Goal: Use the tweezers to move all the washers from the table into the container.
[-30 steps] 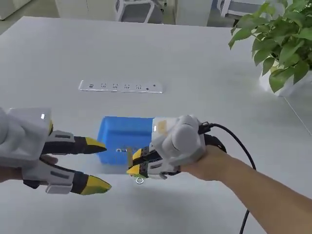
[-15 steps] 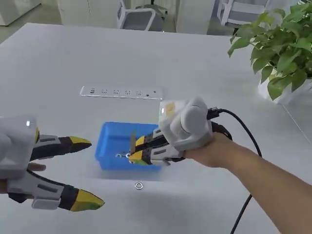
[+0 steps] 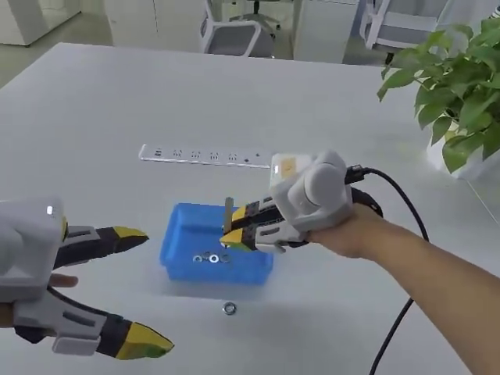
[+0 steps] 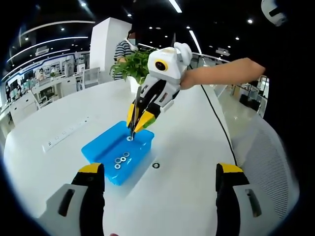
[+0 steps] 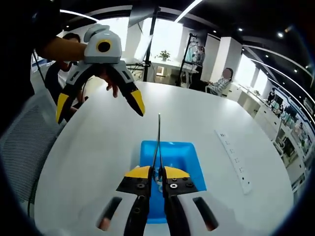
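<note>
A blue container [image 3: 178,248] sits on the white table with a few washers [image 3: 211,258] lying inside. One washer [image 3: 229,308] lies on the table just in front of it. My right gripper [image 3: 234,232] is shut on thin metal tweezers [image 3: 228,212] and hangs over the container's right part; in its own view the tweezers [image 5: 158,140] point at the container [image 5: 182,164]. Whether their tip holds a washer is too small to tell. My left gripper [image 3: 155,289] stands open with nothing between its fingers, left of the container. The left gripper view shows the loose washer [image 4: 156,165] beside the container [image 4: 106,147].
A white power strip [image 3: 207,155] lies behind the container. A potted plant [image 3: 457,86] stands at the table's right edge. The right gripper's black cable [image 3: 394,195] trails over the forearm. Chairs stand beyond the far edge.
My right gripper with the tweezers has risen from beside the loose washer on the table to above the container. The left gripper has drawn back toward the near left. The loose washer stayed put.
</note>
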`<state>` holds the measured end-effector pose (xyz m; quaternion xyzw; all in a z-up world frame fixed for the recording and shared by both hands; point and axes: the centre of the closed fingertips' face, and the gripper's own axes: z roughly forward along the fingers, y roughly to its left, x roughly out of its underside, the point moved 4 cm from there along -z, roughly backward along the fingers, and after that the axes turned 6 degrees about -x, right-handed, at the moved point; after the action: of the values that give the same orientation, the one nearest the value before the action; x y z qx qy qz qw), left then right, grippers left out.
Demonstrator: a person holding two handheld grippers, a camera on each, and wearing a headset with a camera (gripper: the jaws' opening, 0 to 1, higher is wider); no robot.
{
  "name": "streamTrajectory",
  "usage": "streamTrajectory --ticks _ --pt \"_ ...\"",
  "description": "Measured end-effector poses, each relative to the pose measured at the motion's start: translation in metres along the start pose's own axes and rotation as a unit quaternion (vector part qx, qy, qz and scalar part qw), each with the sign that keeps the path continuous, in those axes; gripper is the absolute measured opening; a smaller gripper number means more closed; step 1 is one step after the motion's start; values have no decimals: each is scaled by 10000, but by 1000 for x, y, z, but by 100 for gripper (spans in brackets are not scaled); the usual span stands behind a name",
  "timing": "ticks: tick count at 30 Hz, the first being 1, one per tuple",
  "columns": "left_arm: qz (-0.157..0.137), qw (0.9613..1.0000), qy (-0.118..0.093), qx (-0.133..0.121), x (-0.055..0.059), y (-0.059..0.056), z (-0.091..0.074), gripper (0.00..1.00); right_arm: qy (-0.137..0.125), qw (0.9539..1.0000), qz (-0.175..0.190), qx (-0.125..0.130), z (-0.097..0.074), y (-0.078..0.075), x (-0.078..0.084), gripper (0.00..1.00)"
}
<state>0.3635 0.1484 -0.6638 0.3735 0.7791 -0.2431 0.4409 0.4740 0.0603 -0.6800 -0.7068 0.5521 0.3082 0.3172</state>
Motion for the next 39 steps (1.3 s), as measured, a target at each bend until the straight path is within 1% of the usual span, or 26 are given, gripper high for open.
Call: streamTrajectory --ticks 4,10,14,22,30,39 --pt "2 10000 -8 -26 -1 1 -1 99 -9 10000 -29 -16 1 -5 4 9" --pt "-79 9999 5 -65 1 4 -1 99 20 10000 -68 30 5 -13 12 9" --pt "-72 9999 -54 -72 -1 4 -1 99 39 10000 -12 6 8 -18 20 9" --pt "-86 9999 -33 -85 1 6 -1 99 99 9999 71 -14 14 -23 35 9" --pt "-99 9999 -68 -122 0 11 0 99 173 9997 135 -86 20 -22 46 9" --pt "-112 9998 -39 -131 1 12 0 99 314 9991 197 -191 24 -19 59 10"
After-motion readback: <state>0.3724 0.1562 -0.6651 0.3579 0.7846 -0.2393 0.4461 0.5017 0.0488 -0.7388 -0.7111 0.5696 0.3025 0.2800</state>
